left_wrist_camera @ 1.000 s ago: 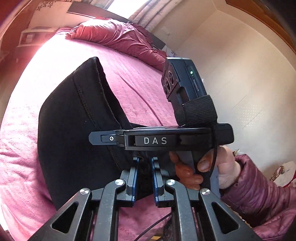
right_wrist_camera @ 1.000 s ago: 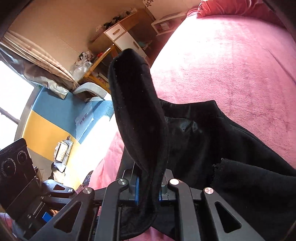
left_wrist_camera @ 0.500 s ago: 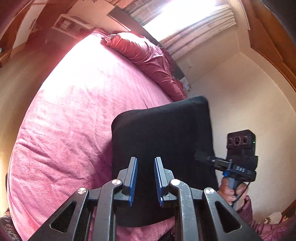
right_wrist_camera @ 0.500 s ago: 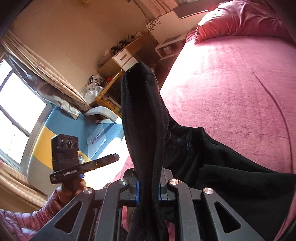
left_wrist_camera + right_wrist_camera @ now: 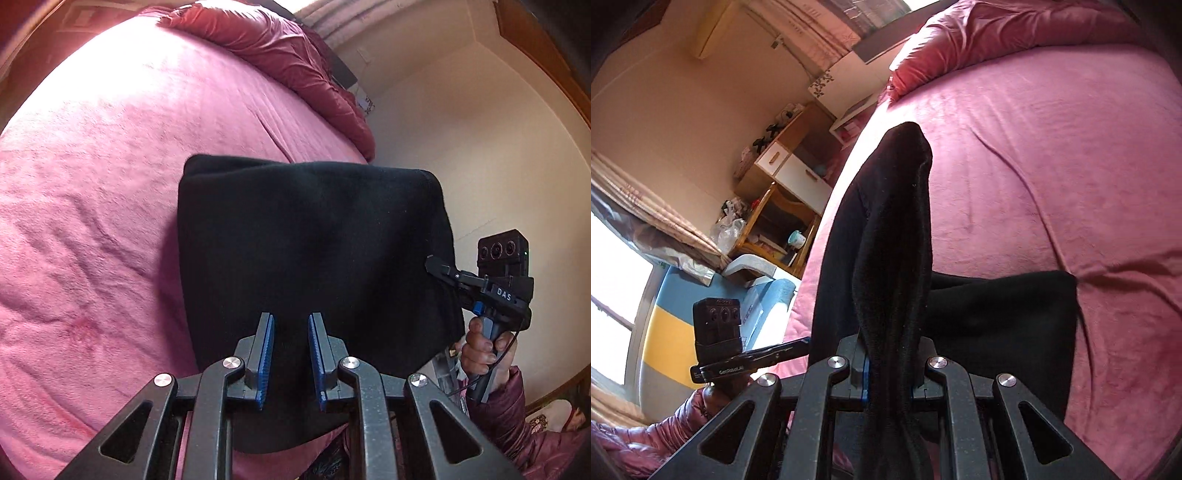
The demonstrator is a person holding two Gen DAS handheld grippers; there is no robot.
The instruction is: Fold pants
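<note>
Pants (image 5: pixel 314 258): hanging black above pink bed (image 5: pixel 110 184).
Left gripper (image 5: pixel 290 360): fingers gaping, holding nothing.
Right gripper (image 5: pixel 890 373): pinching pants' edge.

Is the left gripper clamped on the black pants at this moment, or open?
Open. The left gripper shows a clear gap between its blue pads, with the black fleece pants behind them; only the right gripper pinches the fabric.

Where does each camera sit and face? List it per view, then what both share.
Left wrist: on the left hand-held gripper, jaws open, facing the black pants over the pink bed; the right hand shows.
Right wrist: on the right hand-held gripper, clamped on pants, facing the desk.
Shared: pants, bed, each other's gripper.
</note>
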